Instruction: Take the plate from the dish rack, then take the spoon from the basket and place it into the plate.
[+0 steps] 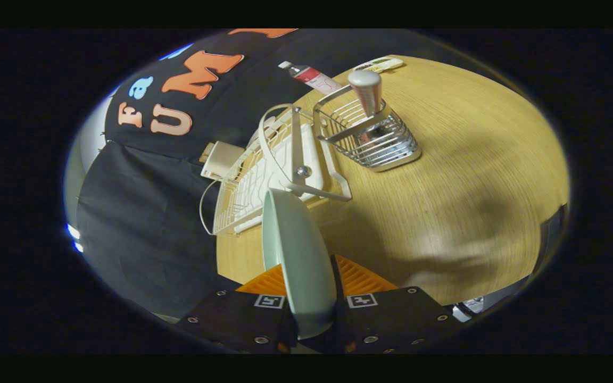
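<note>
A handheld gripper (309,290) is clamped on a pale green plate (298,260), with one finger pressing each face near the plate's lower rim. The plate is held on edge between the fingers, lifted clear of the light wooden table (471,175) and tilted slightly. Just beyond the plate's top edge stands a white wire dish rack (274,165) at the table's far side, next to the black cloth wall. Beside the rack, touching or nearly touching it, sits a shiny metal wire basket (375,135). A spoon (366,90) stands upright inside the basket, its pale rounded handle end poking above the rim. Farther back on the table lie a tube with a red and white label (312,75) and a small flat pale device (378,65).
</note>
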